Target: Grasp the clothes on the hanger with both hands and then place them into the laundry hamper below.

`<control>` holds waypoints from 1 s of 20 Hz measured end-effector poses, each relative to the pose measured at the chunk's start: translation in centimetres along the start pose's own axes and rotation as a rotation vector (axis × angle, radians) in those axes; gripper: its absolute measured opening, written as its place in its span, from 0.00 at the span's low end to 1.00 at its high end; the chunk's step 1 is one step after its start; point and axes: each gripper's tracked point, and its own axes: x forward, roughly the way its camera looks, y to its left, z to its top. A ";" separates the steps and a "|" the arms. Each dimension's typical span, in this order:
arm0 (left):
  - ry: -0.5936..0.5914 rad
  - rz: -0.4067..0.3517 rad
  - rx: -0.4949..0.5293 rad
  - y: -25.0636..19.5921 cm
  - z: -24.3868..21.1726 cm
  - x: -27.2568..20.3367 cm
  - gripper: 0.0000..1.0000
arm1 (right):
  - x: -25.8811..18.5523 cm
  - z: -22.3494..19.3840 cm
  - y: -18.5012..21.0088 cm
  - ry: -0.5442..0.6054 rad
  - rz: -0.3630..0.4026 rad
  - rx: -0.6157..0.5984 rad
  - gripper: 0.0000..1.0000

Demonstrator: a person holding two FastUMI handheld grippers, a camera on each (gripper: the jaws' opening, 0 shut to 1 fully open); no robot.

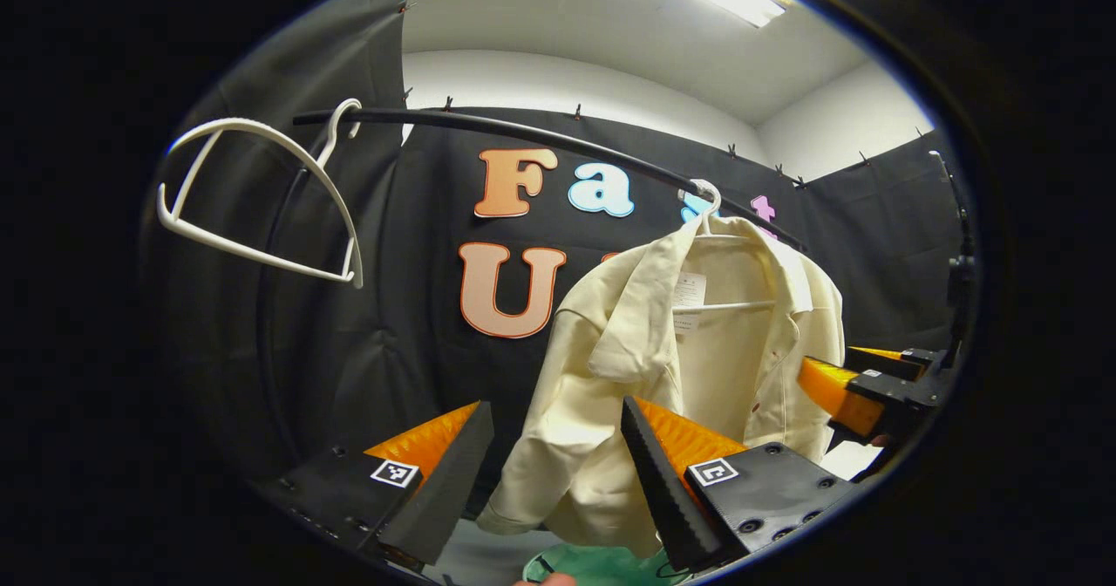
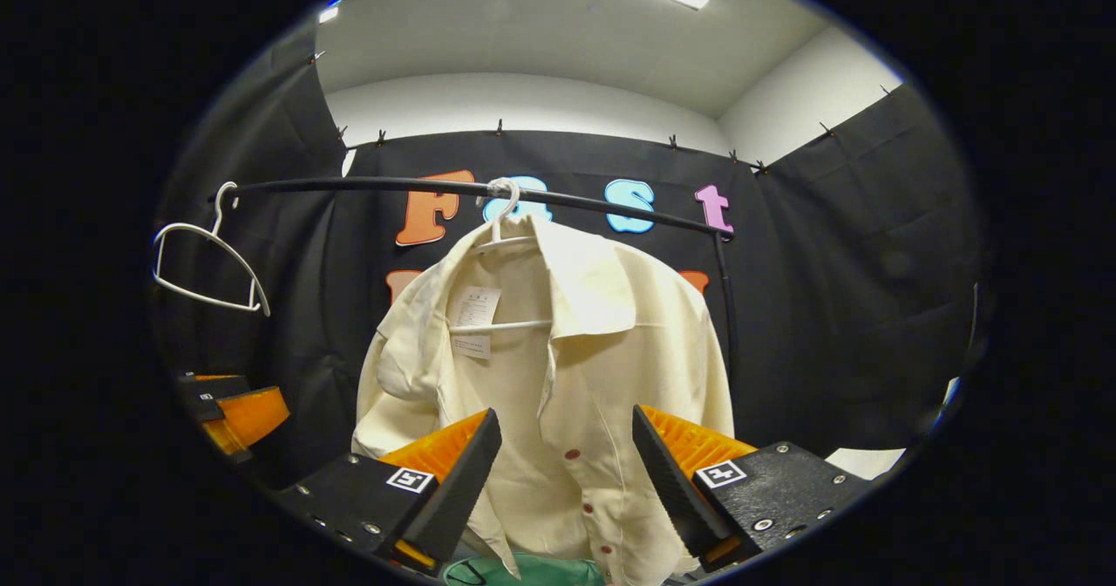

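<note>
In the left gripper view, left gripper (image 1: 558, 455) gapes wide, holding nothing; cream shirt (image 1: 697, 368) hangs on its hanger (image 1: 711, 220) just ahead, slightly right. Right gripper view: right gripper (image 2: 567, 464) also wide, shirt (image 2: 558, 359) dead ahead between its fingers, not pinched; green hamper (image 2: 523, 571) below.

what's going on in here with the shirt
A person holds two tongs up to a cream shirt hanging on a hanger from a black rail. Left tongs and right tongs are both open, aimed at it, not gripping yet. A green hamper sits below; an empty hanger hangs alongside.
</note>
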 end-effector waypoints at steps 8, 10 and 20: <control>0.018 -0.102 -0.028 -3.7 -1.5 3.3 0.96 | 8.4 -1.8 -3.1 0.016 -0.161 -0.137 0.93; 0.009 -0.129 -0.024 -4.8 -2.0 4.4 1.00 | 8.9 -2.2 -4.4 0.032 -0.180 -0.147 0.83; -0.028 -0.144 -0.007 -11.2 -4.9 11.0 0.96 | 6.7 -4.6 -10.0 0.015 -0.303 -0.214 0.25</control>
